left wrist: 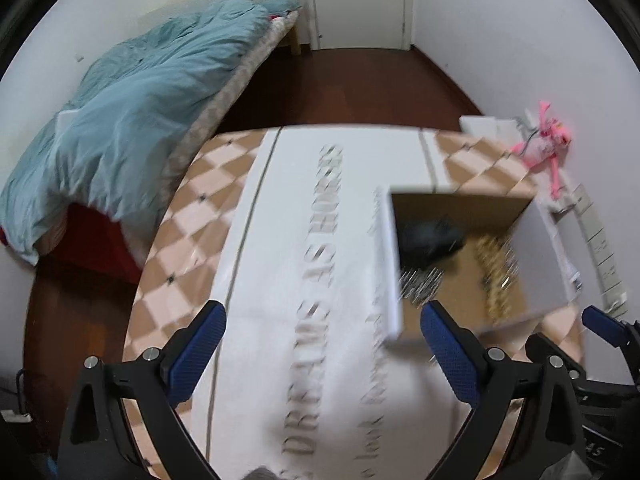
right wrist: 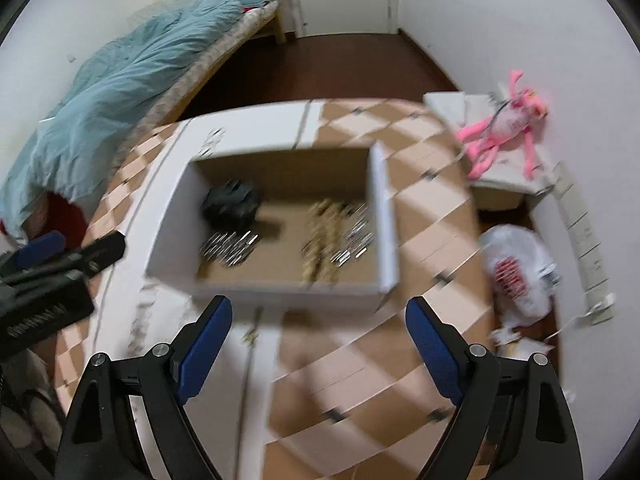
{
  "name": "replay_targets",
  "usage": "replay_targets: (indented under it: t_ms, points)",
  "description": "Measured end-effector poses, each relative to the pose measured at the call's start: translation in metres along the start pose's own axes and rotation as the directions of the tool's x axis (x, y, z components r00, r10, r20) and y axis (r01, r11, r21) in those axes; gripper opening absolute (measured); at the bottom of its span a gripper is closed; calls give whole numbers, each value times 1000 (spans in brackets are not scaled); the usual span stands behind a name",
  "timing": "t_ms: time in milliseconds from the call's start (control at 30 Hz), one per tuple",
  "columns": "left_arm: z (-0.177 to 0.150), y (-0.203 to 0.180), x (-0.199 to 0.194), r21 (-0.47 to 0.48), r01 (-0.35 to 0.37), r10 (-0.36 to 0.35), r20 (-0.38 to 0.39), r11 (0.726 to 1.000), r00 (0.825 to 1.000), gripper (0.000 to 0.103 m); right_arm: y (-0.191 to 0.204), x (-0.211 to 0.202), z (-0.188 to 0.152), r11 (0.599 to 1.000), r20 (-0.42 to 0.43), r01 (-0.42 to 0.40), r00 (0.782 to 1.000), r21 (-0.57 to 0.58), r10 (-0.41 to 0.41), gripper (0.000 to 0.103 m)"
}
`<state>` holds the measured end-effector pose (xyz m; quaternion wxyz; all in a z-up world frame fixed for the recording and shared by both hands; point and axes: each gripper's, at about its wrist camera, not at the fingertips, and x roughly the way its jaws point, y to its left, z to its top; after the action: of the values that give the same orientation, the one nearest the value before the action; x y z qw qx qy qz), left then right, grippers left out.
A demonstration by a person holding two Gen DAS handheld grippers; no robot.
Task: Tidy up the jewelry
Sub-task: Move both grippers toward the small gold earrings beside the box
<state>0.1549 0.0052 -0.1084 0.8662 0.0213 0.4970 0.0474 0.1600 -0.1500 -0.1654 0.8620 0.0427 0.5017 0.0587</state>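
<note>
An open cardboard box (right wrist: 172,216) with white outer walls sits on a table with a checkered cloth (right wrist: 432,232). Inside lie a black bundle (right wrist: 232,202), a gold chain (right wrist: 322,236), and two silver chain piles (right wrist: 230,246) (right wrist: 356,236). My right gripper (right wrist: 319,340) is open and empty, just in front of the box. My left gripper (left wrist: 323,348) is open and empty over the white printed runner (left wrist: 320,240), left of the box (left wrist: 390,264). The left gripper also shows at the left edge of the right wrist view (right wrist: 60,252). Both views are motion-blurred.
A bed with a blue duvet (left wrist: 132,120) stands left of the table. A pink plush toy (right wrist: 504,128) lies on white boxes at the right wall. A white plastic bag (right wrist: 516,268) lies on the floor at right. A closed door (left wrist: 360,0) is at the back.
</note>
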Motion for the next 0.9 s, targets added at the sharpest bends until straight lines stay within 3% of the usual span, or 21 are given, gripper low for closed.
replay_targets:
  t_ms: [133,433,500,600,733,900]
  points:
    - [-32,10,22,-5,-25,25,-67,1000,997,99,14,25,-22,999,-28,-39,999,-8,39,88]
    - [-66,31,52,-15,-76,74,-135,997,988,99,44,62,-42,994,-33,-26,999,-105,22,56]
    - [-70,33,55,-15,-83,80,-138,996,987,99,51,63,-42,991,-9,3,1000,-135,-4,47]
    - [-70,32,56,-16,-92,89,-136,996,987,99,60,64,-45,982,23,63,998,-177,-60,13]
    - [-67,24,57,-8,-81,79,-127,997,989,99,61,62,-46,980,27,66,998,-185,-63,14]
    - [-59,-3,48,-11,-13,12,-93,1000,996,99,23,42,-43,997,41,53,998,-56,-51,14]
